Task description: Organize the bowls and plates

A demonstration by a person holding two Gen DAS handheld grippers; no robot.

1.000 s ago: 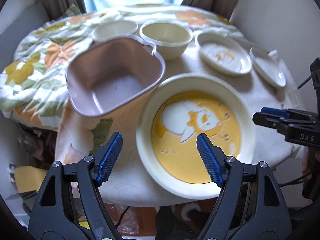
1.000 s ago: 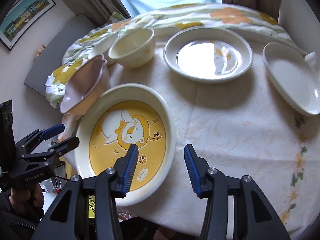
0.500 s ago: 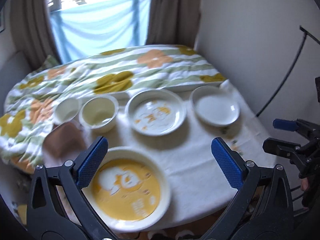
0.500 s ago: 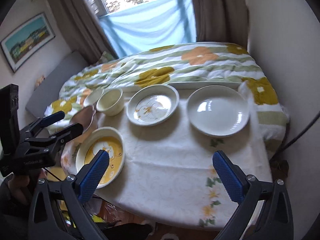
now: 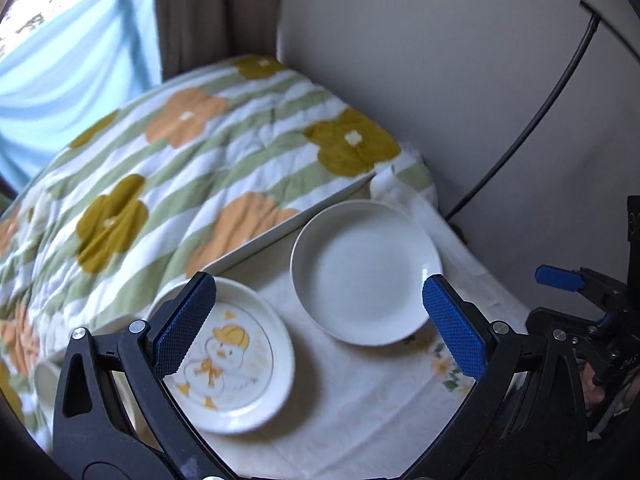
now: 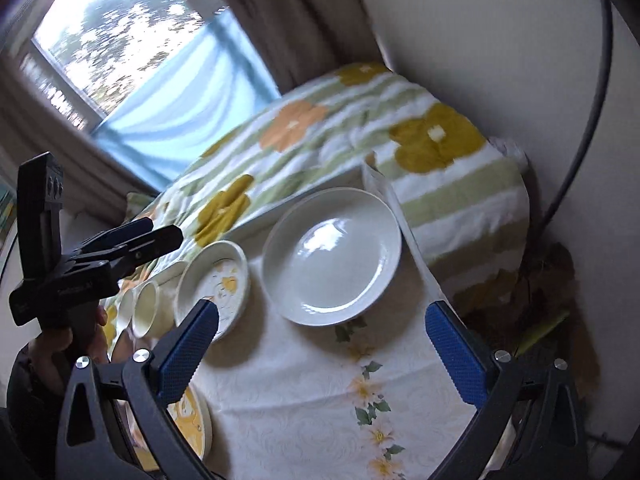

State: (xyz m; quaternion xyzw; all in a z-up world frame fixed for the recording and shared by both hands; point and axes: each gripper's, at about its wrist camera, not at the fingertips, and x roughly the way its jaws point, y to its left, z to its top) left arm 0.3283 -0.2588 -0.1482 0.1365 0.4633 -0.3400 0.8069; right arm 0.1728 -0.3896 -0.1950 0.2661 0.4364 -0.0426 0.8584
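Note:
A plain white plate (image 5: 366, 276) lies at the table's far right, and a smaller white plate with a duck picture (image 5: 236, 360) lies to its left. My left gripper (image 5: 320, 324) hovers above both, open and empty. In the right wrist view the white plate (image 6: 332, 256) sits centre, the duck plate (image 6: 214, 284) left of it, then two small cream bowls (image 6: 146, 308). A yellow-centred plate (image 6: 192, 412) peeks out at lower left behind a finger. My right gripper (image 6: 320, 356) is open and empty above the cloth. The left gripper (image 6: 152, 236) shows at left, held by a hand.
The table wears a white cloth with a flower print (image 6: 320, 400). A quilt with orange and olive flowers (image 5: 180, 160) lies behind the dishes. A wall and a black cable (image 5: 520, 140) stand close on the right; a window (image 6: 140, 40) is at the back.
Both views have swung right and risen, from the yellow plate and pink bowl toward the white plate. Both grippers' jaws have spread from partly closed to wide open.

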